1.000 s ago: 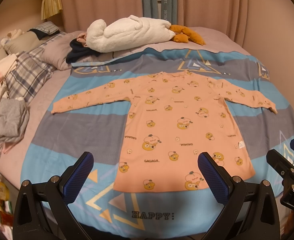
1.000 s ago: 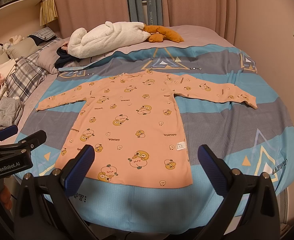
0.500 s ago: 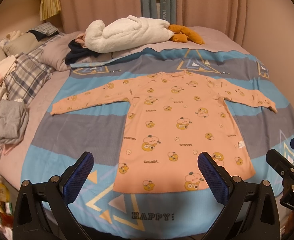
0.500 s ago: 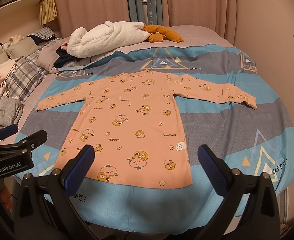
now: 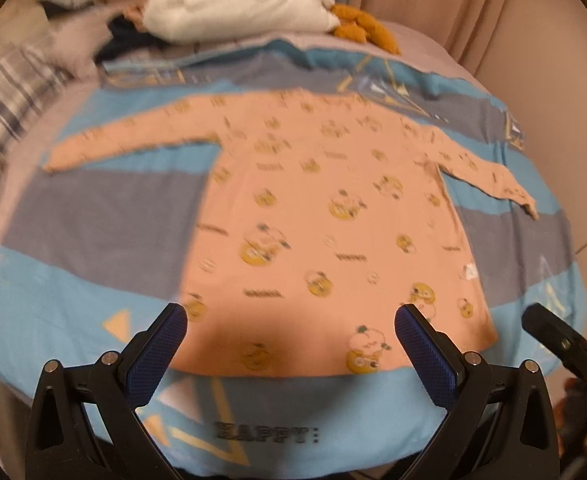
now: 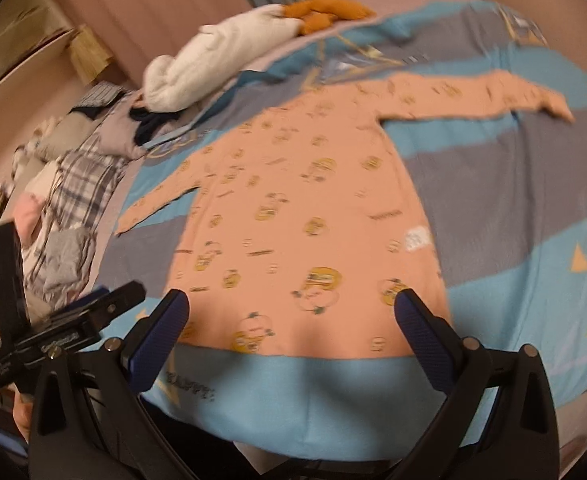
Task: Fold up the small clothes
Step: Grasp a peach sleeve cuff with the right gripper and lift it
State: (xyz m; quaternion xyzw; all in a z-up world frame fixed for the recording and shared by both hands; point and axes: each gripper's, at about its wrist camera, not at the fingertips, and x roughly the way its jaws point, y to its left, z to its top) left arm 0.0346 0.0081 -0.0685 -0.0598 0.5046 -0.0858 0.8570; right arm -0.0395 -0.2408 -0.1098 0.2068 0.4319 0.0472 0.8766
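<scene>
One peach long-sleeved garment [image 5: 317, 216] with two sleeves lies on one blue-and-grey patterned bedspread [image 5: 105, 220]; far back sit one white plush bundle [image 5: 237, 4] and one orange plush toy [image 5: 363, 28]; far left, one plaid blanket [image 5: 9, 92]; near, two grippers: left gripper [image 5: 289, 344], right gripper [image 6: 291, 326].

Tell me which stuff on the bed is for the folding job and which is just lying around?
For the job:
peach shirt, spread flat
left gripper, jaws open
right gripper, jaws open

Just lying around:
white blanket bundle
orange plush toy
plaid bedding
</scene>
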